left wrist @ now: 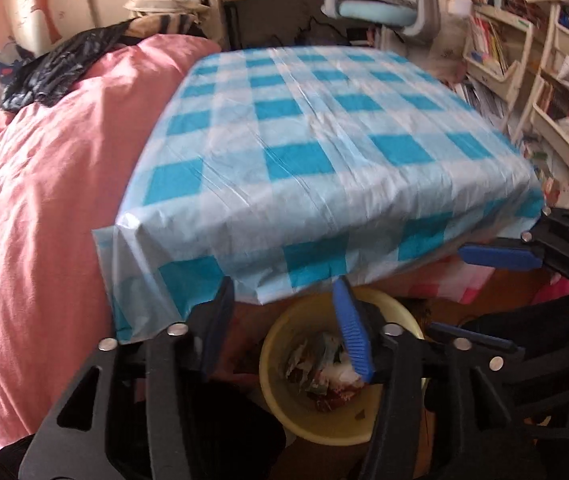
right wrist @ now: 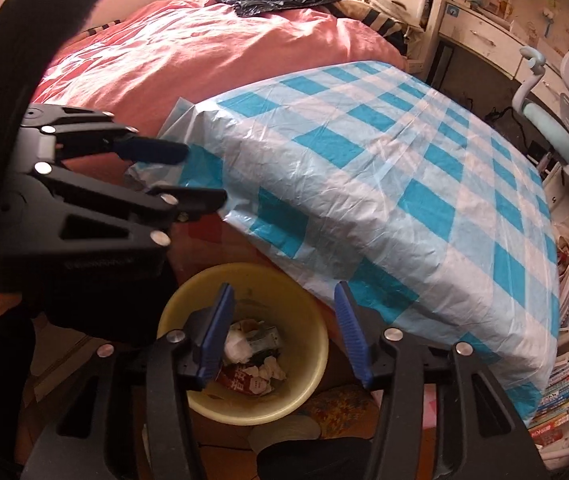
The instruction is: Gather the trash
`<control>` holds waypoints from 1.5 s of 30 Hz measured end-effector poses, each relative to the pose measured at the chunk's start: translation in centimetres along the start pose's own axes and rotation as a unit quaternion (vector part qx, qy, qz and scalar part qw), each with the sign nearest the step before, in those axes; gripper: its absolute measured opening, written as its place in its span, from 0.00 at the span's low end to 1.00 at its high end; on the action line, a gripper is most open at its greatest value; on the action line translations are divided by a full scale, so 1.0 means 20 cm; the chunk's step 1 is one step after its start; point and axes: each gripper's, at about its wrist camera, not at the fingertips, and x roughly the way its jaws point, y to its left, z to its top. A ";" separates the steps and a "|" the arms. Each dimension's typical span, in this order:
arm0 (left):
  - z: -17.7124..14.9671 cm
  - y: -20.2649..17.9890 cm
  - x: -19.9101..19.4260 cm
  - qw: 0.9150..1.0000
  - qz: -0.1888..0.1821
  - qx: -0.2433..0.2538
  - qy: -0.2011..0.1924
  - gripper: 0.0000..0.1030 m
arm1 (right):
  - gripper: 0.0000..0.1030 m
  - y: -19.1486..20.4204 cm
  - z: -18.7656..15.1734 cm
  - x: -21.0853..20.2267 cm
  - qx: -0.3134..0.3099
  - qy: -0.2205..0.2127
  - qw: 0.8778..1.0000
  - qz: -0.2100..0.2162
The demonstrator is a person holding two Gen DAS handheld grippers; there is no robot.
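- Both my left tongs (left wrist: 284, 328) and right tongs (right wrist: 282, 332) hang spread and empty over the yellow bin (right wrist: 304, 360); trash (right wrist: 250, 360) lies inside.
- The worktop (left wrist: 324, 128) looks bare, so collecting seems finished; next I'd look for leftovers.

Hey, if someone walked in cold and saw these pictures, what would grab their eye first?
The blue-and-white checked tablecloth fills the middle, with a pink bedspread behind it. Below the table's near edge stands a yellow bin holding crumpled paper and wrappers. Both grippers, left and right, hang open above it.
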 end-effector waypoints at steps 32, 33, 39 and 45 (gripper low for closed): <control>0.36 0.25 -0.37 0.979 0.069 -0.114 -0.155 0.93 | 0.93 -0.38 0.28 -0.21 0.157 -0.105 0.965 -0.184; 0.36 0.24 -0.37 0.979 0.072 -0.108 -0.156 0.93 | 0.93 -0.37 0.28 -0.20 0.151 -0.104 0.965 -0.187; 0.35 0.22 -0.37 0.980 0.082 -0.094 -0.154 0.93 | 0.93 -0.31 0.29 -0.21 0.112 -0.105 0.964 -0.215; 0.34 0.23 -0.38 0.979 0.084 -0.098 -0.156 0.93 | 0.93 -0.31 0.28 -0.24 0.111 -0.121 0.962 -0.217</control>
